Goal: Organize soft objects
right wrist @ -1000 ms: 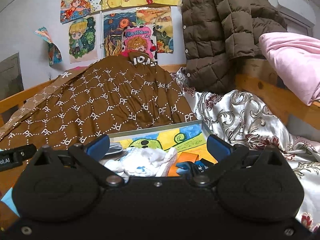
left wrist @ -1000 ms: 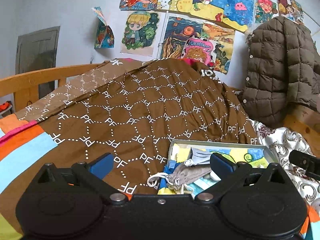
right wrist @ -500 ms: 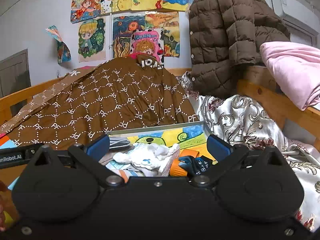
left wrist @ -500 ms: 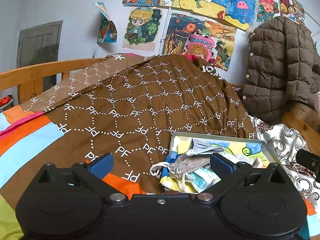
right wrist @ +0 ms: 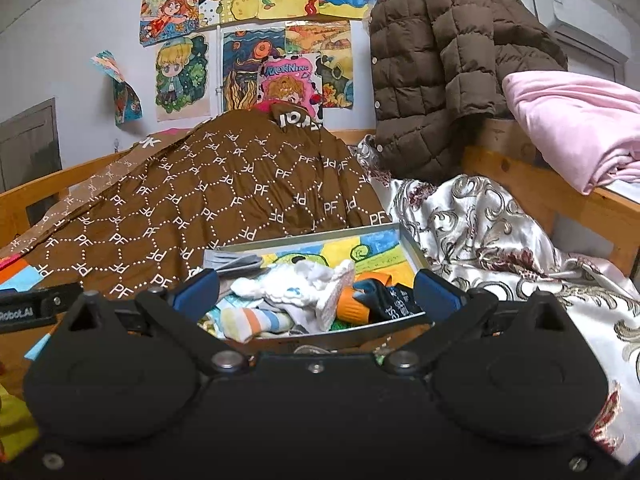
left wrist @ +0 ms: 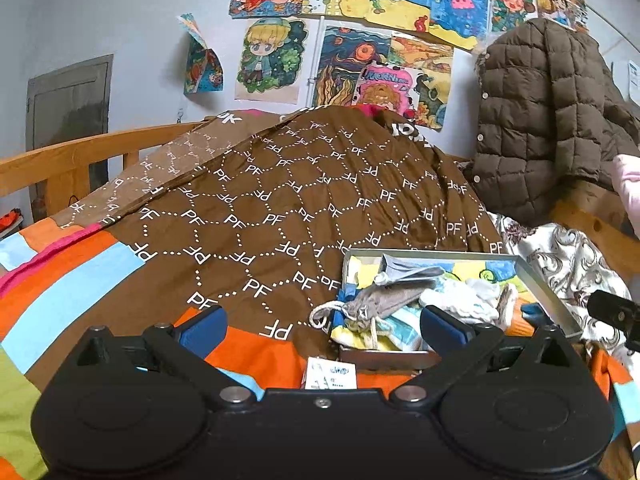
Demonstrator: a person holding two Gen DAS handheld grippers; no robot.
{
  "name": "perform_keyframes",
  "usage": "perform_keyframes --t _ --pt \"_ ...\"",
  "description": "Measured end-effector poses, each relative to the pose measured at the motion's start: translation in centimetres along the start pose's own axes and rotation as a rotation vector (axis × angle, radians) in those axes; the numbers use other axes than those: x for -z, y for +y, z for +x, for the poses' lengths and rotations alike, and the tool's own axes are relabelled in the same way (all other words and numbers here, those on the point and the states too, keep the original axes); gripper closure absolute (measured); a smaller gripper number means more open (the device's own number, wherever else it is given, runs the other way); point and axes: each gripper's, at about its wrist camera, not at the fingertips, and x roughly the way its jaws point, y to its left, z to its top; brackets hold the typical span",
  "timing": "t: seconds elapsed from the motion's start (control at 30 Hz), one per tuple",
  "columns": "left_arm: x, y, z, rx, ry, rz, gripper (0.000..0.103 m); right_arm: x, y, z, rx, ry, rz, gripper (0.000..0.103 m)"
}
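A shallow grey-rimmed tray (left wrist: 548,292) (right wrist: 412,246) with a cartoon print lies on the bed, filled with soft items. In it are a grey drawstring pouch (left wrist: 376,304), white fluffy socks (left wrist: 460,298) (right wrist: 308,284), a striped sock (right wrist: 252,320), an orange piece (right wrist: 350,306) and a dark sock with white lettering (right wrist: 394,304). My left gripper (left wrist: 322,326) stands open just in front of the tray's left end, holding nothing. My right gripper (right wrist: 316,292) is open too, its blue fingertips either side of the tray's near edge.
A brown "PF" patterned quilt (left wrist: 280,200) is heaped behind the tray. A colourful striped cover (left wrist: 60,288) lies at left, a silver floral cloth (right wrist: 500,240) at right. A brown puffer jacket (right wrist: 440,60) hangs on the wooden bed frame (right wrist: 560,196), beside pink bedding (right wrist: 580,128).
Both grippers have drawn back and up a little from the tray, so more of its contents and near edge show. Both stay open.
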Motion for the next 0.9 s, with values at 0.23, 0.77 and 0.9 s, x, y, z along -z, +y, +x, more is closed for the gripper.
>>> perform_keyframes --t 0.23,0.77,0.9 --pt "1.6 0.0 -1.4 0.023 0.007 0.021 0.001 1.0 -0.1 -1.3 0.005 0.006 -0.009 0.001" --pt "4.3 0.0 -2.6 0.069 0.049 0.082 0.001 2.9 0.0 -3.4 0.013 0.012 -0.035 0.001" --pt "4.7 -0.1 -2.6 0.07 0.058 0.091 0.001 2.9 -0.1 -3.3 0.009 0.013 -0.033 0.001"
